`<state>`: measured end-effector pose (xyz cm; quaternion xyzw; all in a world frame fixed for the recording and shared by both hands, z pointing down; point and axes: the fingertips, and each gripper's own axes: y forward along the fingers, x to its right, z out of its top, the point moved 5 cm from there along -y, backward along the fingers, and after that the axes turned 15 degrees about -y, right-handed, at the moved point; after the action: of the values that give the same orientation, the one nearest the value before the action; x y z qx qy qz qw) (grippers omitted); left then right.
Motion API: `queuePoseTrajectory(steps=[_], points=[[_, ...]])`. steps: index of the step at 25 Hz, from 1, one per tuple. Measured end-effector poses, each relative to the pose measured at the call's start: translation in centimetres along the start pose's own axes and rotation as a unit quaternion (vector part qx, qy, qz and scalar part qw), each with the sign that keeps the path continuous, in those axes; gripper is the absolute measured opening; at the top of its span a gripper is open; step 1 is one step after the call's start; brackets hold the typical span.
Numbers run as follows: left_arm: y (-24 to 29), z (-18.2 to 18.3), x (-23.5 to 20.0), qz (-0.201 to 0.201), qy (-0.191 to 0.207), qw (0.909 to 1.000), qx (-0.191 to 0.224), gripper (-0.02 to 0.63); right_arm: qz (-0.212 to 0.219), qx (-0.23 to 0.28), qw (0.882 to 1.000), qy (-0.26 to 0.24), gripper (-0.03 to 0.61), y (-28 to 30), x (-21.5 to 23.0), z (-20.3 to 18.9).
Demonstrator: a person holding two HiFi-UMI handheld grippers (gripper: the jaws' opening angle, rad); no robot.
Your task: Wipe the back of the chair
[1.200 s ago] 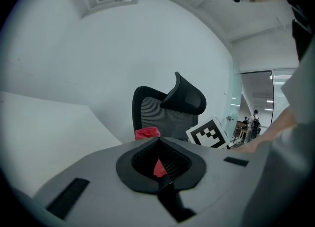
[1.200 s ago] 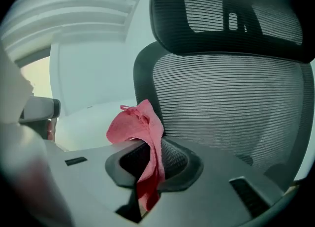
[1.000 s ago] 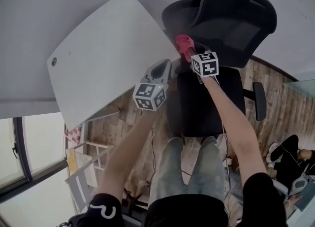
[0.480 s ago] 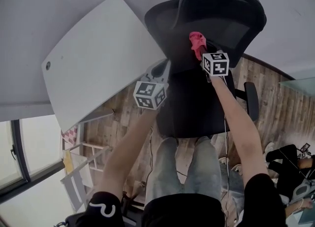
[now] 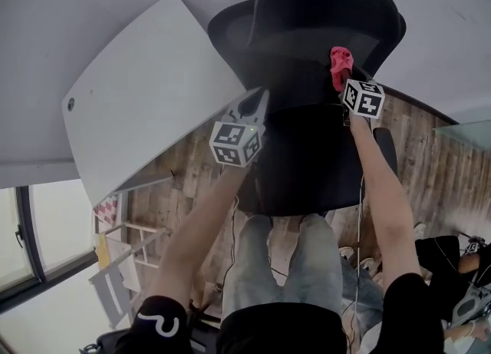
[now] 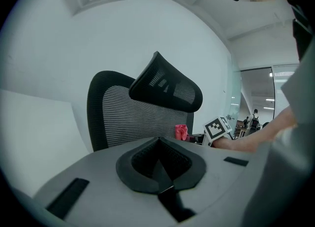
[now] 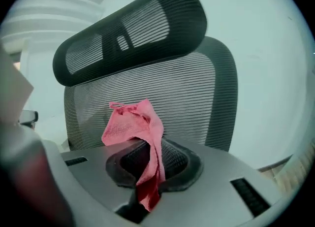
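Our right gripper [image 7: 147, 172] has its fingers pinched tight on a red cloth [image 7: 134, 122]. The cloth bunches up above the fingertips, and a strip of it hangs down through the narrow gap between them. It sits right up at the grey mesh back of the black chair [image 7: 197, 98], just below the headrest [image 7: 133, 29] and toward the right side of the back. We can't tell for sure whether the fabric is actually pressing on the mesh. From the head view, our right arm is stretched nearly straight out over the seat, with the marker cube facing up. Our left gripper [image 6: 160, 164] is empty. Its fingers are closed together with nothing between them, and it points at the chair back from the left side. It hangs lower and closer to us than the right one, near the left edge of the chair and just beside the corner of the white counter [image 5: 146, 91], and we can't see it touching either. Our left arm reaches forward too, angled in a bit toward the chair.
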<state>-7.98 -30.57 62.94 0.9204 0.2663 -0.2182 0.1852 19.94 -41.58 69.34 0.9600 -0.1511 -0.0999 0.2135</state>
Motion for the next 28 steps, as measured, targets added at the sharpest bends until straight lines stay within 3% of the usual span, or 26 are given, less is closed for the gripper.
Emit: queuePoseTrajectory(steps=[16,21,28], points=[[2.3,-3.6,3.2,-0.017,0.027,0.9994,-0.008,0.025,-0.106,-0.001,0.989,0.106,0.069,-3.9,12.5,-5.6],[0.3,-4.4,1.3,-0.002,0.03,0.9996,-0.004,0.025,-0.094,0.034,0.99,0.096,0.069,-5.0,9.5,-5.3],[-3.1,-4.9,-1.4,0.019,0.024,0.9995,0.0,0.025,0.007,0.07,0.997,0.039,0.069,-2.8,-2.0,-2.9]])
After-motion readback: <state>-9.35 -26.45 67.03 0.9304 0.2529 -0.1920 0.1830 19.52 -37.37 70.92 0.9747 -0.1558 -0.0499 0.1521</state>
